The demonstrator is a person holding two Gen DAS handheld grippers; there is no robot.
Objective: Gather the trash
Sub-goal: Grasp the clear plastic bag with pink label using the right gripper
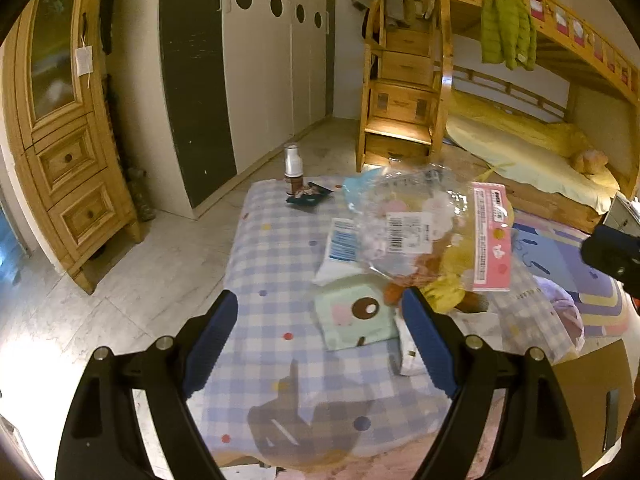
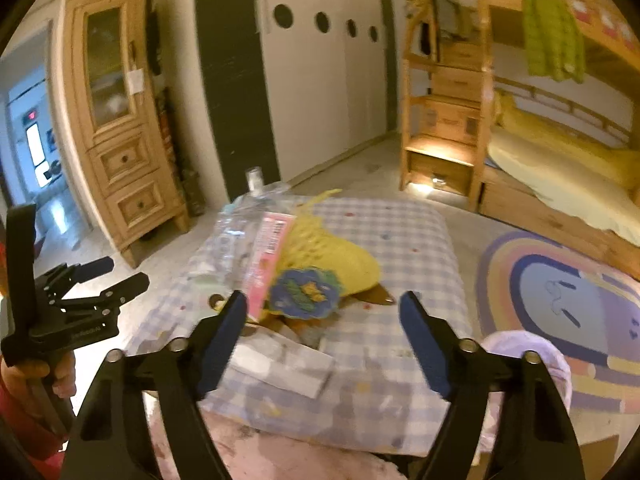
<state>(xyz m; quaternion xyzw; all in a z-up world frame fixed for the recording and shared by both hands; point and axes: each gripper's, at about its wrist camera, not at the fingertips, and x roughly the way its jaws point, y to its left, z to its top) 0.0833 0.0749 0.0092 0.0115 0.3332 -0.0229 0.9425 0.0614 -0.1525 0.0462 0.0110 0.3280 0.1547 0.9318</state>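
Observation:
A checked-cloth table point(image 1: 272, 264) holds the litter. A clear plastic bag with a pink header point(image 1: 420, 224) lies over a yellow net bag point(image 1: 444, 292), next to a white pack with a blue label point(image 1: 340, 248) and a green tissue pack point(image 1: 356, 320). At the far end stand a small bottle point(image 1: 293, 166) and a dark wrapper point(image 1: 308, 195). My left gripper point(image 1: 320, 298) hovers open over the tissue pack, holding nothing. My right gripper point(image 2: 324, 298) is open in front of the yellow net bag point(image 2: 336, 256) and its round blue label point(image 2: 304, 292); nothing is gripped.
A wooden cabinet point(image 1: 64, 152) stands at the left, and white wardrobe doors point(image 1: 276, 64) line the back wall. A bunk bed with wooden steps point(image 1: 404, 92) is at the right. On the floor to the right of the table lies a striped rug point(image 2: 560, 300). A lilac cloth point(image 1: 560, 312) lies at the table's right edge.

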